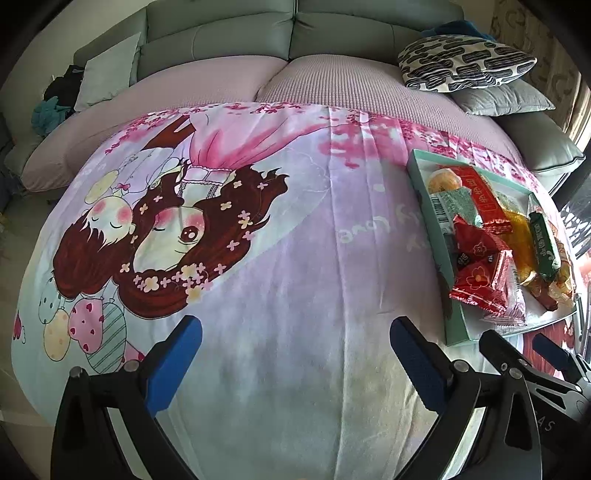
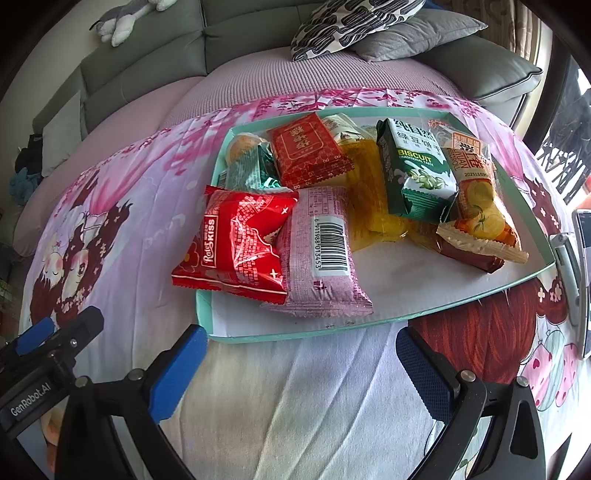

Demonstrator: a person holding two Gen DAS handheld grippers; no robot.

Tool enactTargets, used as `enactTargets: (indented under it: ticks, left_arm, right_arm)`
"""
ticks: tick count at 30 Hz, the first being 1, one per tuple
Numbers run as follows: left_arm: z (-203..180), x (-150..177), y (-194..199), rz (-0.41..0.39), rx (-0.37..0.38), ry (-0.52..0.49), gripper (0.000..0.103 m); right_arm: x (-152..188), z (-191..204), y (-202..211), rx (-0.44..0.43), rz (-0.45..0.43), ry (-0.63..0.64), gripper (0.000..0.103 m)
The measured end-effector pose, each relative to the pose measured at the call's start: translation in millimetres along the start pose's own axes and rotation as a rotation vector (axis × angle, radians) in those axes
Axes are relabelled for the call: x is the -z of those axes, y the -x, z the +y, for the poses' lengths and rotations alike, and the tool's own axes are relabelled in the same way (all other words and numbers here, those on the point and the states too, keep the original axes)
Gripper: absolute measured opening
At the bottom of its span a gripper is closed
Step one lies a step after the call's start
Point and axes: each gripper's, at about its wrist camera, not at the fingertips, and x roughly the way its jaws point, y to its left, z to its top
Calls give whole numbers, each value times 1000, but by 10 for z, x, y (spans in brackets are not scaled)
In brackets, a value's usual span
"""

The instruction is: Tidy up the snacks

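A shallow teal-rimmed tray (image 2: pixel 388 318) lies on the cartoon-print cloth and holds several snack packs: a red Kiss pack (image 2: pixel 236 243), a pink barcode pack (image 2: pixel 325 258), a red box-like pack (image 2: pixel 310 151), a green biscuit pack (image 2: pixel 413 173), an orange pack (image 2: pixel 476 199) and yellow wrapped sweets (image 2: pixel 373 206). My right gripper (image 2: pixel 301 373) is open and empty just in front of the tray's near rim. My left gripper (image 1: pixel 295 365) is open and empty over bare cloth, left of the tray (image 1: pixel 432 229). The right gripper (image 1: pixel 524 350) shows at the left view's lower right.
The cloth (image 1: pixel 280 258) covers a low surface in front of a grey sofa (image 1: pixel 229 37). Patterned and grey cushions (image 2: pixel 369 26) lie behind the tray. A phone-like device (image 2: pixel 583 273) sits at the right edge. A plush toy (image 2: pixel 122 22) rests on the sofa back.
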Motion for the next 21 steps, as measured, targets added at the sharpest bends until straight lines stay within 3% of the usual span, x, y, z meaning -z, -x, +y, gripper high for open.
enactTargets:
  ticks: [21]
  left_arm:
    - [30, -2, -21, 15, -11, 25, 101]
  right_arm:
    - [0, 0, -2, 1, 0, -1, 103]
